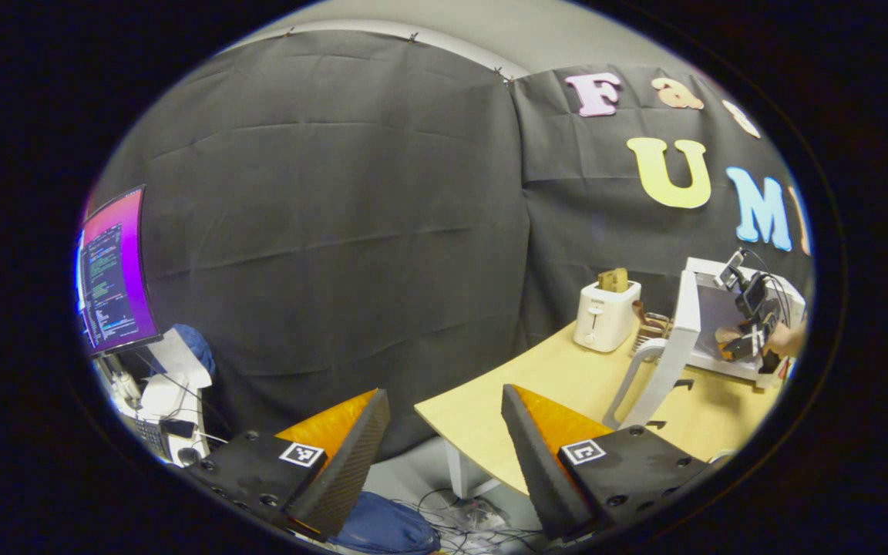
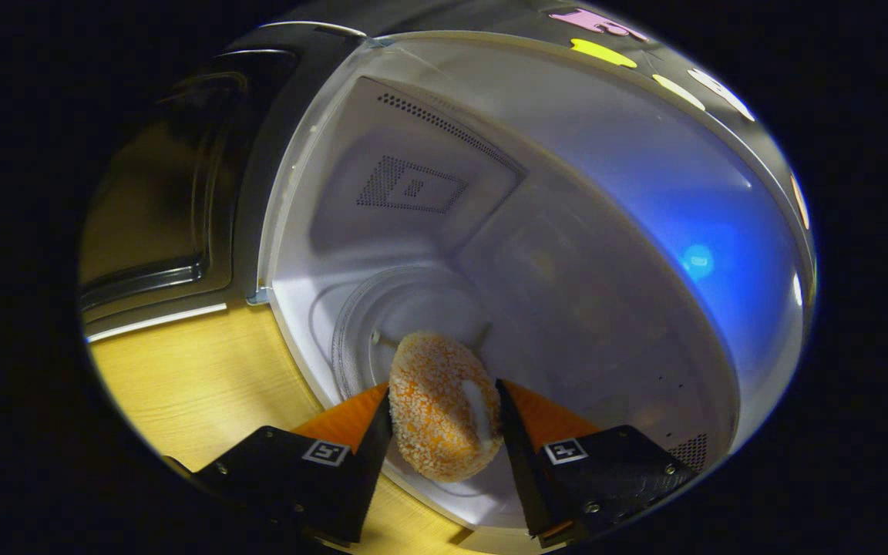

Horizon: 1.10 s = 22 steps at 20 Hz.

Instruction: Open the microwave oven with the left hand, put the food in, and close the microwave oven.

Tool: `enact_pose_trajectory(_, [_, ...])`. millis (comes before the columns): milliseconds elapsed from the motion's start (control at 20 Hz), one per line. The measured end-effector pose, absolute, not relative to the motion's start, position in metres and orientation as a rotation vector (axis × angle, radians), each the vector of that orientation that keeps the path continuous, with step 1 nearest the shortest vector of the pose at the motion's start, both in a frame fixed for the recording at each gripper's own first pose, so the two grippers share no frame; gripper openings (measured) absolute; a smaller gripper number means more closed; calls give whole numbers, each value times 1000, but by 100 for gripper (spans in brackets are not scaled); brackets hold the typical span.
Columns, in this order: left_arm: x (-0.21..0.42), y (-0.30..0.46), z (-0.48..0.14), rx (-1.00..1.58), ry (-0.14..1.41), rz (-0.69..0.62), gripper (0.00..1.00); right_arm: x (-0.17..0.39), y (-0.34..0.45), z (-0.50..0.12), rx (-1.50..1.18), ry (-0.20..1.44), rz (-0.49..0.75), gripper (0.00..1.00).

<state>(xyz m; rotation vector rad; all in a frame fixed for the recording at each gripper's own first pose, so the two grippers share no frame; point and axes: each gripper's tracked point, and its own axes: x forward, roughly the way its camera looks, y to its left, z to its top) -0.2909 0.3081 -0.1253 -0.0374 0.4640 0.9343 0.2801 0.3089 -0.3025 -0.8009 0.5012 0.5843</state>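
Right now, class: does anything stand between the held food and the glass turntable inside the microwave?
Nothing visible does. The right hand-held gripper grips the breaded food at the cavity's mouth, the door is swung open to the left, and the turntable just beyond lies bare.

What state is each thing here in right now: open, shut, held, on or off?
Microwave door: swung open.
Crumbed food: gripped, at the cavity's mouth.
Right gripper: shut on the food.
Left gripper: open, holding nothing.
Toaster: bread sticking up.
Monitor: on.
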Motion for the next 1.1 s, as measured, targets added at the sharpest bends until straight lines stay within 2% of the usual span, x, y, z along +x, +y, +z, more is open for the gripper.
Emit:
enact_pose_trajectory(50, [-287, 308, -125, -33, 462, 924, 96, 279, 312, -299, -812, 478, 597, 84])
enact_pose_trajectory(100, [-283, 307, -124, -30, 459, 913, 94, 276, 314, -296, -831, 457, 609, 86])
enact_pose_trajectory(150, [-279, 307, -123, -29, 456, 903, 95, 274, 317, -291, -853, 434, 621, 98])
enact_pose_trajectory(300, [-267, 305, -125, -40, 443, 865, 95, 256, 323, -275, -878, 397, 664, 97])
enact_pose_trajectory(550, [-239, 305, -128, -42, 421, 745, 96, 214, 332, -226, -747, 362, 692, 97])
enact_pose_trajectory(1100, [-153, 321, -142, -12, 357, 472, 95, 134, 288, -101, -506, 226, 561, 97])
